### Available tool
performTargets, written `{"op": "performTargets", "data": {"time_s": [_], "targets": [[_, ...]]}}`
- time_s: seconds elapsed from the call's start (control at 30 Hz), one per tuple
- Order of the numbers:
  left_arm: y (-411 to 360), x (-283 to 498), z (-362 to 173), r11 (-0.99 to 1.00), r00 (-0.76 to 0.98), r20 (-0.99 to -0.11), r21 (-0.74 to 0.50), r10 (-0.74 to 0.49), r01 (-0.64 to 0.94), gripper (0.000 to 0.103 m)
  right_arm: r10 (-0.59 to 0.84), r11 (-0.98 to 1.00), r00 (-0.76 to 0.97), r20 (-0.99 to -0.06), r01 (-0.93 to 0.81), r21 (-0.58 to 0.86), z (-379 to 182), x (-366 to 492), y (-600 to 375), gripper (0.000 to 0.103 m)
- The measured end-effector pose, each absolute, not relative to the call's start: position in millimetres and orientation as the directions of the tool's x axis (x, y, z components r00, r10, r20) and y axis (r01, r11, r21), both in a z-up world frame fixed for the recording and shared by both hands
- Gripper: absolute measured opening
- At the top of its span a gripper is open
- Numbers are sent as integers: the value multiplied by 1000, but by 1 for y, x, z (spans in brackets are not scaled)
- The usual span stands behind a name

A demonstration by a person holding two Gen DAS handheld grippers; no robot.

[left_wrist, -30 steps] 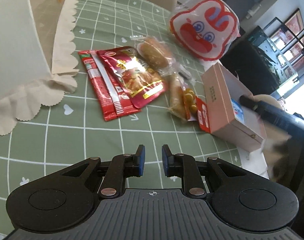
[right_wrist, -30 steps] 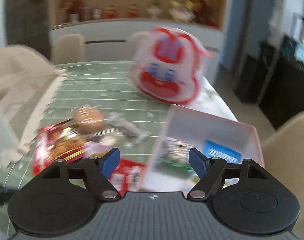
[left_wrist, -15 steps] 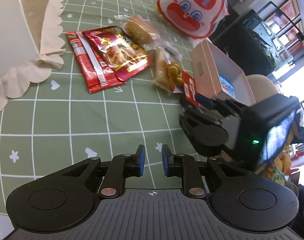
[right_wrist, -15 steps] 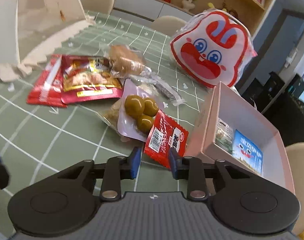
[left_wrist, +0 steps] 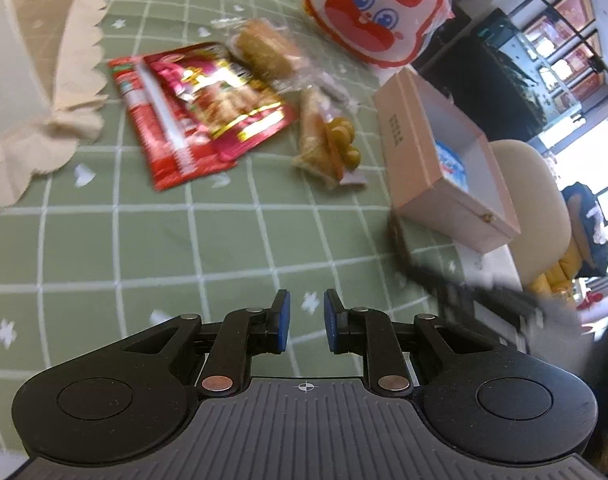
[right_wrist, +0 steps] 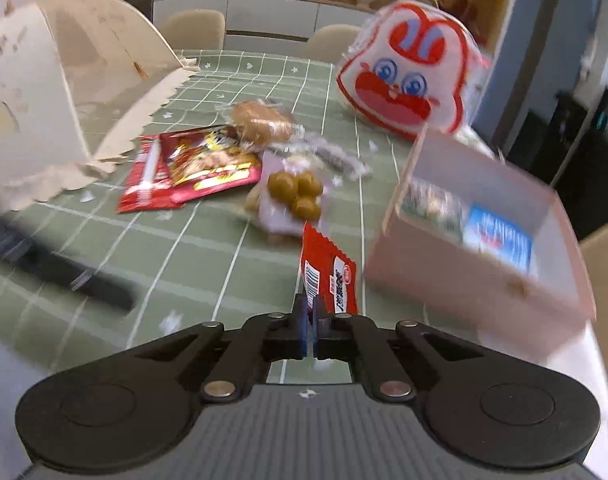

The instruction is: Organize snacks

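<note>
My right gripper (right_wrist: pixel 312 312) is shut on a small red snack packet (right_wrist: pixel 328 274) and holds it upright above the table, left of the open pink box (right_wrist: pixel 475 280). The box holds a blue packet (right_wrist: pixel 499 236) and another packet. It also shows in the left wrist view (left_wrist: pixel 419 160). My left gripper (left_wrist: pixel 304 314) is empty, its jaws a narrow gap apart, low over the green checked cloth (left_wrist: pixel 208 240). Loose snacks lie ahead: red pouches (left_wrist: pixel 196 112), a bread bun (left_wrist: pixel 264 52), a packet of green olives (left_wrist: pixel 335 140).
A big rabbit-face bag (left_wrist: pixel 375 12) stands at the far side behind the box. A cream paper bag (right_wrist: pixel 44 92) with a scalloped edge lies at the left. The box sits near the table's right edge, with chairs beyond. The right gripper shows blurred at right in the left wrist view (left_wrist: pixel 463 288).
My right gripper has shut on the small red packet and lifted it off the table, pulling back. The left gripper has shifted slightly; its jaws have not changed.
</note>
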State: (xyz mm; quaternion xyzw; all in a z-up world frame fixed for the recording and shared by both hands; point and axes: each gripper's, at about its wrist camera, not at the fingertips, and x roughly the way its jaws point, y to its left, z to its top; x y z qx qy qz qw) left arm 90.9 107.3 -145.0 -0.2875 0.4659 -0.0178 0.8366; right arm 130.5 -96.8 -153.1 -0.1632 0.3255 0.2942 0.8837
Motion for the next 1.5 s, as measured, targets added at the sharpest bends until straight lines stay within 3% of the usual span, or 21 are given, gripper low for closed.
{"op": "performTargets", "data": {"time_s": [0.1,0.2,0.3,0.5,0.73,0.9,1.07,1.4,1.5], "targets": [[110,113,-141,832,593,-743,-515,-312,-208,21,436,794,567,-699,-609,1,-157,117,-121,9],[111,139,-132,841,631,-720,-506,-290,-190,21,434,829,551,-713,-554,77,-163,110,-140,41],[106,165,-117,877,681,-691,-456,-243,-149,21,411,862,577,-705,-498,95,-167,105,-153,54],[84,222,-109,959,742,-648,-282,-170,-27,21,365,896,589,-721,-432,101,-179,111,-162,61],[70,236,-142,976,639,-738,-186,-216,115,22,315,914,652,-690,-405,34,-188,114,-162,75],[67,196,-151,952,561,-770,-219,-304,215,25,316,919,684,-657,-393,33,-193,115,-166,83],[63,171,-153,960,543,-793,-205,-277,190,25,298,932,719,-628,-363,27,-200,113,-169,95],[25,157,-144,976,551,-823,-21,-139,215,28,296,932,717,-631,-360,29,-200,116,-169,99],[23,158,-145,976,548,-825,-22,-141,219,32,294,933,719,-630,-358,28,-200,115,-169,99]]}}
